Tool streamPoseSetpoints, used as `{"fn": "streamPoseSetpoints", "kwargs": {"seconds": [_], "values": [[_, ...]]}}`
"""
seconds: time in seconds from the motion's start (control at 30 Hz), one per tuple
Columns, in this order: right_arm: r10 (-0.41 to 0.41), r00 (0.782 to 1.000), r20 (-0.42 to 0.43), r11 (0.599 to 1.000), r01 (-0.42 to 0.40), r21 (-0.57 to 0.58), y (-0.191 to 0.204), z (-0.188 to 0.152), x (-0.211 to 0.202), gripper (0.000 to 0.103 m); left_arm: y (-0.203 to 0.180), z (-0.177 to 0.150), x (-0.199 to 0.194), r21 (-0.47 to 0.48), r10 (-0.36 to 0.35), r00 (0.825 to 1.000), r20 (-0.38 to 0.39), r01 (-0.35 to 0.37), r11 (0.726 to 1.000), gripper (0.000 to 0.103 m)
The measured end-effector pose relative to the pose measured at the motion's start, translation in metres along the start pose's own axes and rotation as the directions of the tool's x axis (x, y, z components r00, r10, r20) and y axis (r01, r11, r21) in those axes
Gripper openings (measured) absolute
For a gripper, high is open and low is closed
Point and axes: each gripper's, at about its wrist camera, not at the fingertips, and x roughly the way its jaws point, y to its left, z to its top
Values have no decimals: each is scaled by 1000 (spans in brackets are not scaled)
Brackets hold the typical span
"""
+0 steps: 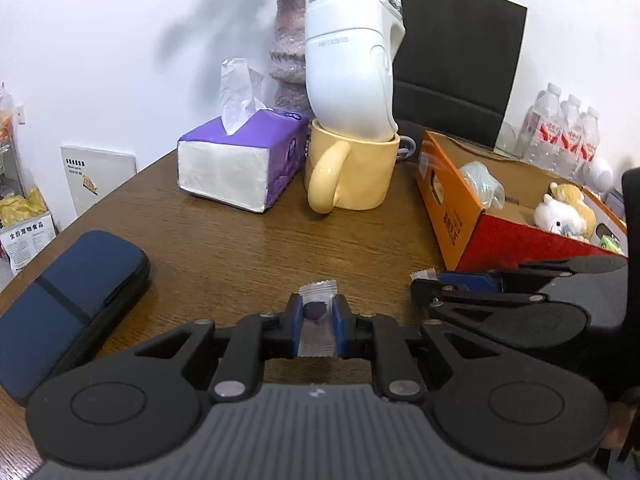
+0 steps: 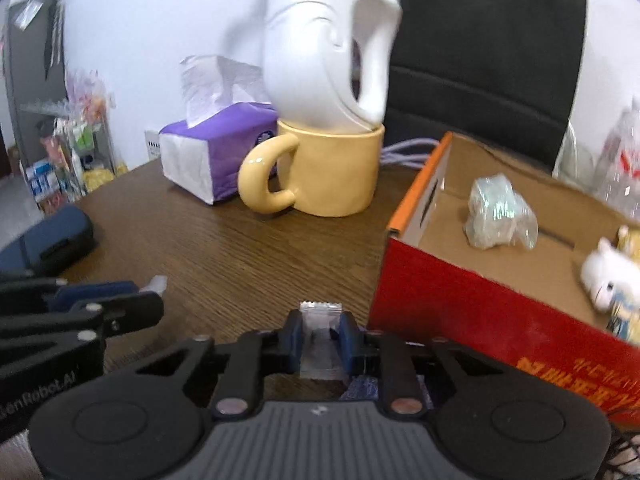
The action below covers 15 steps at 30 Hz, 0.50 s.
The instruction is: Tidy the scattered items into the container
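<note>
Worktop [image 1: 224, 248]: dark wood grain, its left edge curving past a navy case [image 1: 68, 304] that lies at that edge; the middle stretch is bare, open room between the case and the box.

Cardboard box [image 2: 472, 312]: the container, red and orange outside, open-topped, at the worktop's right side. Holds a plush toy [image 2: 608, 276] and a clear bagged item [image 2: 500, 212] (contents hard to make out). Its right end runs out of both views.

White jug [image 1: 348, 68]: standing in a yellow mug [image 1: 352, 172] toward the far edge, top cut off. Purple tissue pack [image 1: 244, 160] just beside the mug, at its left; a vase is mostly hidden behind the jug.

Left tongs [image 1: 318, 320]: drawn together, clamped on a small clear-wrapped sweet [image 1: 316, 312] with a dark centre, above the worktop's near middle.

Right tongs [image 2: 320, 340]: drawn together, clamped on a second wrapped sweet [image 2: 320, 332] (silvery wrapper, contents blurred), just beside the box's near red wall, outside it. This view is smeared; the jaws have just been closing.

Each tongs shows at the side of the other's view, the two near one another.
</note>
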Motion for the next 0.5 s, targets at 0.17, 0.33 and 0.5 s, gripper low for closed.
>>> {"fn": "streamPoseSetpoints", "kwargs": {"seconds": [0.17,0.33,0.5], "values": [[39,999,11,999,-39,24,-1,4,-14,15,1,-2,-10,-4,-4,1000,4,4,1000,17],[30,996,80,998,-34,53,-13,2,-61,14,-16,-4,-28,10,-32,999,23,31,999,17],[-34,991,126,995,21,97,-41,-17,-113,14,-55,-8,-49,46,-96,994,49,94,995,17]]}}
